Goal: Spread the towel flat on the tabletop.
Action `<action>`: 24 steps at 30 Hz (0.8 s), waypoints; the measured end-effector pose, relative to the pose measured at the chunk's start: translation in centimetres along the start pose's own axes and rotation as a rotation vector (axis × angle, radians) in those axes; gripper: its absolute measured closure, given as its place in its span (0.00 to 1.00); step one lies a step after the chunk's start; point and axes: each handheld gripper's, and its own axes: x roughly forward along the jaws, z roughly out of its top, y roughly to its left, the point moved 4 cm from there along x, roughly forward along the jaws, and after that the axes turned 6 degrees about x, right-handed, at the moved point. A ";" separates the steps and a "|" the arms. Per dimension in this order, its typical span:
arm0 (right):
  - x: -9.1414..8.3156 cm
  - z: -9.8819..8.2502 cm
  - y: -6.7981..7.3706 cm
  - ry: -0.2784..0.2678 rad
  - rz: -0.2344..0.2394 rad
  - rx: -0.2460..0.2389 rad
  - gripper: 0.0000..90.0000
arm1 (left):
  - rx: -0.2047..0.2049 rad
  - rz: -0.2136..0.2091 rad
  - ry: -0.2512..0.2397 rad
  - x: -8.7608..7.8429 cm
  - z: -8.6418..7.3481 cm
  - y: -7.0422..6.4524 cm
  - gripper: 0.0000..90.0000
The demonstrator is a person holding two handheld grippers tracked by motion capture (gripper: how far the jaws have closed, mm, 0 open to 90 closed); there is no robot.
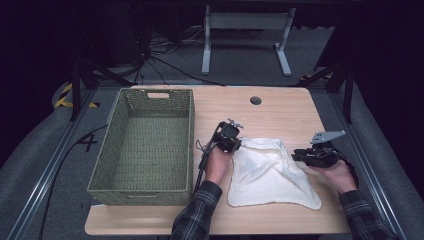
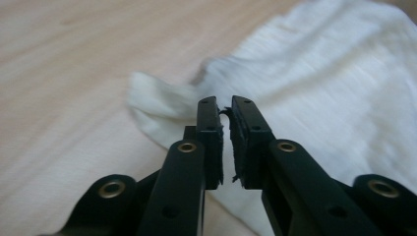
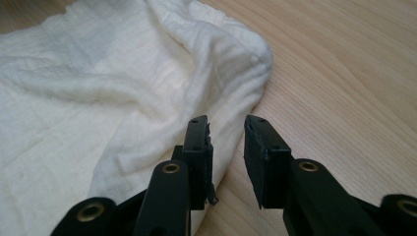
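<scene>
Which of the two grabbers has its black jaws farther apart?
The right hand-held gripper, at the cloth's right edge. A clear gap shows between its jaws. The left hand-held gripper, at the cloth's far left corner, has its jaws nearly together.

Your left forearm comes in from the bottom and angles up, with your left hand (image 1: 218, 162) wrapped around the left hand-held gripper (image 1: 229, 137), whose jaws stand almost closed with only a thin slit between them. Your right hand (image 1: 336, 172) cradles the right hand-held gripper (image 1: 312, 155) from below, pointing it toward your left, its jaws parted by a clear gap.
</scene>
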 end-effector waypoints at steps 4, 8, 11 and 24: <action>0.1 0.0 0.1 0.005 0.000 -0.005 0.81 | 0.042 -0.068 0.042 0.8 -0.9 -2.1 0.99; 0.1 0.0 -0.1 0.005 0.003 0.008 0.82 | 0.065 -0.073 0.091 0.9 -1.8 -3.1 0.99; 0.3 0.3 -0.5 -0.001 0.002 0.024 0.82 | 0.081 -0.043 0.105 0.4 -2.4 -3.4 1.00; 3.9 1.1 -1.8 0.017 0.052 0.105 0.88 | 0.057 -0.016 0.105 -1.5 -4.8 -3.5 1.00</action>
